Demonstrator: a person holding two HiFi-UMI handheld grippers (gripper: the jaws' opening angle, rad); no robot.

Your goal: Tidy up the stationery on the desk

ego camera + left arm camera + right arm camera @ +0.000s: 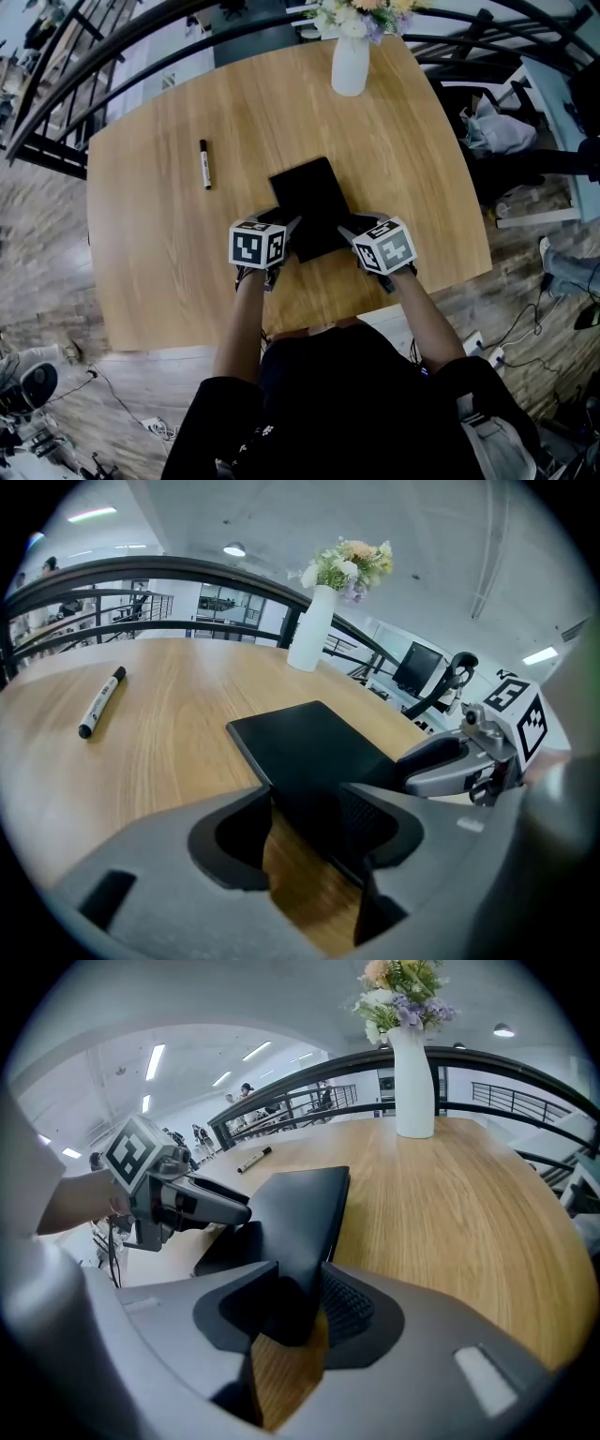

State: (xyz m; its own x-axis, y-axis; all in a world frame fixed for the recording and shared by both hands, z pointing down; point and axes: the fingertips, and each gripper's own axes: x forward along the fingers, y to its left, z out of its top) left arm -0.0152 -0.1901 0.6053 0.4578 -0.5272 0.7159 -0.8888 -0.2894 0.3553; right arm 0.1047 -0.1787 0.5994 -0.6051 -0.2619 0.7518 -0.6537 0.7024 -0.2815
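Note:
A black notebook lies on the round wooden desk, just in front of me. My left gripper is closed on its near left corner, and the corner fills the gap between the jaws in the left gripper view. My right gripper holds the near right corner the same way, with that edge slightly raised. A black-and-white marker lies alone on the desk to the left of the notebook.
A white vase with flowers stands at the desk's far edge. A dark curved railing runs behind the desk. A chair and bags sit to the right. Cables lie on the floor.

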